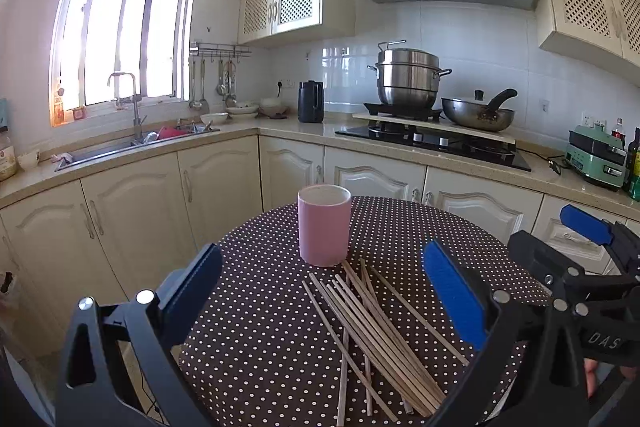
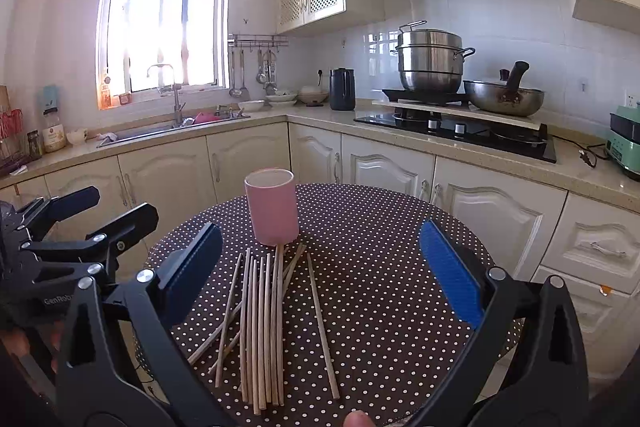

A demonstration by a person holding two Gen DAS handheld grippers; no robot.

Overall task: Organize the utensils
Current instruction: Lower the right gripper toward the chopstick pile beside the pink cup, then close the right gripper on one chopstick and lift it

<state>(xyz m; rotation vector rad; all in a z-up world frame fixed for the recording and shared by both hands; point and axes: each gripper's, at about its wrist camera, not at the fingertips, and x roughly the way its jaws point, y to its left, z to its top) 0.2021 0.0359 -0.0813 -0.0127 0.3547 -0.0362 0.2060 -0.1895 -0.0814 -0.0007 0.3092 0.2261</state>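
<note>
A pink cup [image 1: 324, 225] stands upright on a round table with a dark polka-dot cloth [image 1: 260, 327]. Several wooden chopsticks [image 1: 376, 335] lie loose in a pile on the cloth in front of the cup. My left gripper [image 1: 324, 299] is open and empty, above the near side of the pile. In the right wrist view the cup [image 2: 272, 207] and chopsticks [image 2: 260, 327] lie ahead, and my right gripper [image 2: 320, 271] is open and empty over them. The right gripper also shows in the left wrist view [image 1: 576, 251], and the left gripper in the right wrist view [image 2: 108, 215].
Cream kitchen cabinets [image 1: 224, 183] ring the table. The counter holds a sink [image 1: 132, 143], a black kettle [image 1: 311, 101], a stove with a steel pot [image 1: 408, 79] and a wok [image 1: 478, 115], and a green appliance [image 1: 596, 155].
</note>
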